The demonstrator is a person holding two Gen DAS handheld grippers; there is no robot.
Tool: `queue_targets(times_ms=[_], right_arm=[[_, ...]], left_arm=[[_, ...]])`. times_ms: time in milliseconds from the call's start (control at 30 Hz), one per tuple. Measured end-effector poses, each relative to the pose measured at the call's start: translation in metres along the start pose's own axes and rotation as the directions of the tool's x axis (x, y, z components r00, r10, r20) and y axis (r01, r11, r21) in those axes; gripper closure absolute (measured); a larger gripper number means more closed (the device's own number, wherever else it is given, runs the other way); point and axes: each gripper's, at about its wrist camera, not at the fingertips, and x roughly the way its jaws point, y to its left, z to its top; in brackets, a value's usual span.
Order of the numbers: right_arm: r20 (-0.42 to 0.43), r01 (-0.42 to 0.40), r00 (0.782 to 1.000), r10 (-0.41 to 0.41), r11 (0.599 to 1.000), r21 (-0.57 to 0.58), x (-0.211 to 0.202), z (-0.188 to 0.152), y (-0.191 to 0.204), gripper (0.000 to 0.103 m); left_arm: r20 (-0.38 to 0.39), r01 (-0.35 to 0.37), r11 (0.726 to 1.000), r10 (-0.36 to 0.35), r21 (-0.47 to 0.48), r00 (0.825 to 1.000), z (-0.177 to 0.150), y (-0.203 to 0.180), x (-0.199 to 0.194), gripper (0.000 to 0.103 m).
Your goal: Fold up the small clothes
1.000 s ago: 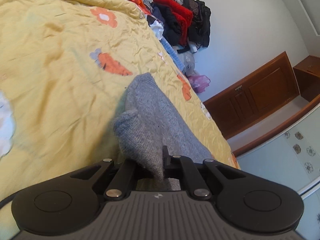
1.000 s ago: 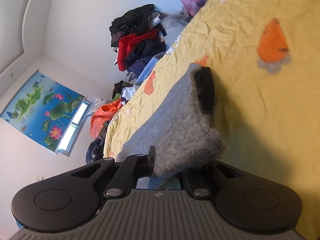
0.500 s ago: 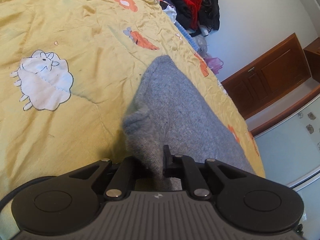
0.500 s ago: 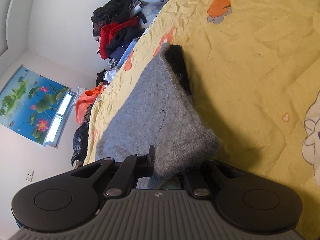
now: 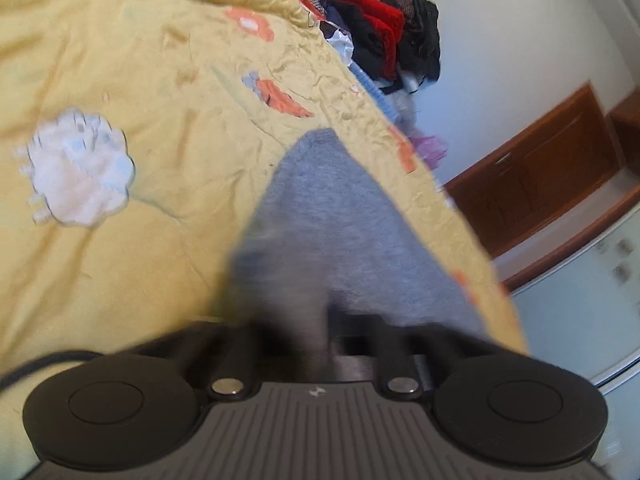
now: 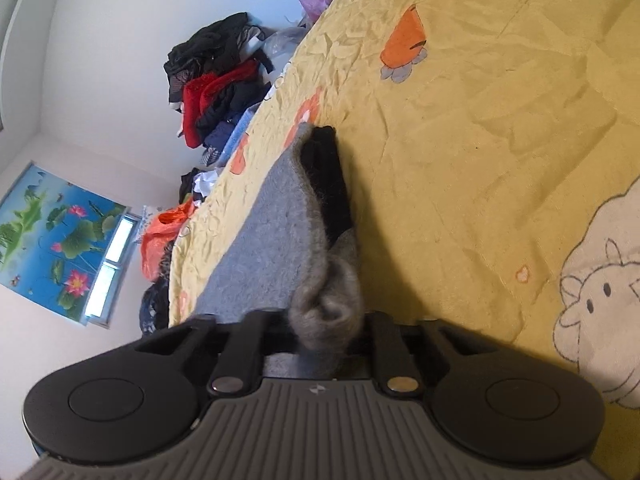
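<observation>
both grippers hold one end of a grey knit garment over the yellow bed cover

the left gripper (image 5: 320,320) and the right gripper (image 6: 320,332) are both closed on the near edge of the grey garment (image 5: 332,216); its far end lies on the yellow bed cover (image 5: 160,60). i think it is best to keep both corners level and the edge tight, then lay it down straight on the far end, so no wrinkle comes.

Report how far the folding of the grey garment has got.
Done: nothing looks folded flat yet. In hand: the left gripper and right gripper are each shut on the grey garment, stretched over the yellow quilt. Left: finishing this fold, then the clothes pile.
</observation>
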Motion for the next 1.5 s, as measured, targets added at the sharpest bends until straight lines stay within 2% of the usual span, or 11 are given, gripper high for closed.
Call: queue_targets(times_ms=[200,333,467,600,700,800,1000,1100,1200,1300,1500], right_arm=[[0.028,-0.021,0.999,0.022,1.000,-0.017,-0.017,-0.005,0.005,0.089],[-0.027,-0.001,1.000,0.000,1.000,-0.020,-0.016,-0.005,-0.001,0.088],[-0.050,0.042,0.998,-0.040,0.999,0.031,-0.017,0.003,-0.005,0.059],[0.186,0.059,0.981,-0.049,0.997,-0.047,-0.054,0.031,0.014,0.047],[0.187,0.071,0.982,-0.032,0.976,-0.204,-0.037,0.057,0.054,0.047],[0.130,0.053,0.992,0.001,0.910,-0.410,0.019,0.066,0.105,0.037],[0.005,0.150,0.985,-0.170,0.853,-0.500,0.151,0.064,0.127,0.038],[0.089,0.255,0.963,-0.256,0.747,-0.614,0.170,0.055,0.111,0.048],[0.105,0.253,0.965,-0.241,0.736,-0.628,0.157,0.061,0.101,0.050],[0.105,0.222,0.974,-0.201,0.747,-0.626,0.150,0.064,0.094,0.050],[0.150,0.284,0.955,-0.256,0.645,-0.709,0.163,0.050,0.111,0.042]], left_arm=[[0.018,0.026,0.999,-0.026,0.026,0.999,0.005,0.008,-0.022,0.099],[-0.072,0.004,0.999,-0.001,0.047,0.997,0.003,0.018,-0.013,0.096],[-0.100,0.007,0.998,-0.001,0.059,0.995,0.012,0.020,-0.037,0.089],[0.143,-0.063,0.994,0.050,0.094,0.988,0.035,0.012,-0.092,0.069],[0.324,-0.093,0.979,0.029,0.184,0.946,0.051,-0.026,-0.095,0.031],[0.377,-0.118,0.937,-0.015,0.328,0.926,0.050,-0.077,-0.047,0.031],[0.235,-0.250,0.814,0.144,0.525,0.961,0.027,-0.117,0.085,0.032],[0.164,-0.317,0.778,0.272,0.543,0.948,0.023,-0.094,0.116,0.029],[0.144,-0.289,0.821,0.251,0.493,0.957,0.032,-0.073,0.106,0.028],[0.152,-0.314,0.799,0.275,0.513,0.949,0.028,-0.080,0.111,0.024],[0.167,-0.337,0.804,0.293,0.489,0.941,0.033,-0.084,0.104,0.021]])
